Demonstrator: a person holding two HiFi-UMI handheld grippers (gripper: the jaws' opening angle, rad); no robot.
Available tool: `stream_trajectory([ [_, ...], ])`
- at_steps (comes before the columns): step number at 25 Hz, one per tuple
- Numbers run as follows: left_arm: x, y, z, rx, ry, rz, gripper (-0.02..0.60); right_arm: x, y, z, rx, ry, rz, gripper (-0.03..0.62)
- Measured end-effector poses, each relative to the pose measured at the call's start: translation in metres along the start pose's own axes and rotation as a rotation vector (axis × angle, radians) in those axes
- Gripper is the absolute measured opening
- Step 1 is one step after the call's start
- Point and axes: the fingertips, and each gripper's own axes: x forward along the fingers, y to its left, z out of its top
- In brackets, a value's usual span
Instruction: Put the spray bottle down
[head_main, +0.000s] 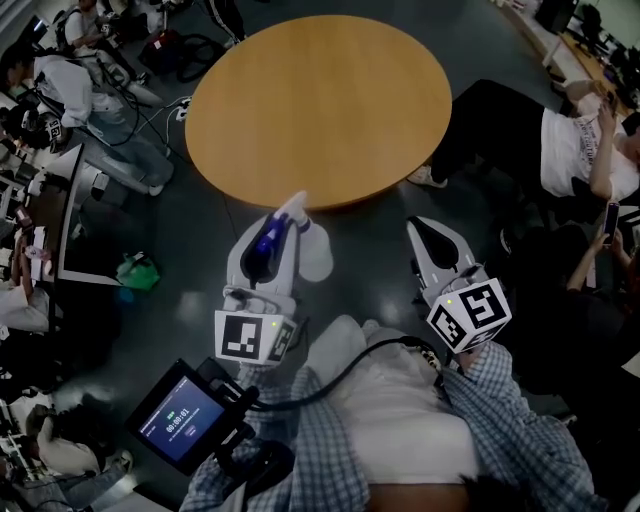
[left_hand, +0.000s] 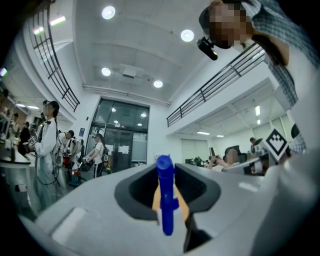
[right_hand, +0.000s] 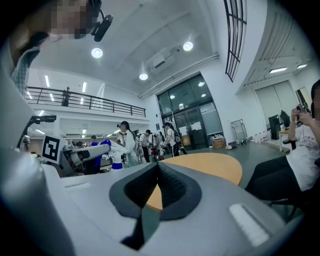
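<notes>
wooden round table (head_main: 330, 100): carry well in over its top, lower till the base sits flat, then let go | spray bottle (head_main: 316, 255): in the air short of the near rim, long axis about upright, blue head up, spout seemingly toward the table | left gripper (left_hand: 165, 175): fingers clamped on its blue neck | right gripper (right_hand: 158, 172): fingers together, empty

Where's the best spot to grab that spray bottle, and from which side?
Probably the spray bottle by its slim blue top, from the side, as the left gripper does. That part fits between the jaws, while the rounder white body bulges out beside them.
</notes>
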Motion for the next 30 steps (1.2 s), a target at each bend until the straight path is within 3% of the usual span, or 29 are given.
stream_trajectory([
  [9, 0.023, 0.009, -0.009, 0.016, -0.011, 0.005, 0.104, 0.014, -0.028, -0.007, 0.013, -0.009, -0.023, 0.005],
  [19, 0.087, 0.057, -0.021, 0.016, -0.009, -0.014, 0.104, 0.097, -0.05, 0.001, 0.006, -0.006, -0.001, 0.005],
  [30, 0.16, 0.122, -0.048, -0.019, 0.036, -0.086, 0.104, 0.191, -0.071, 0.003, 0.029, 0.019, -0.062, 0.005],
])
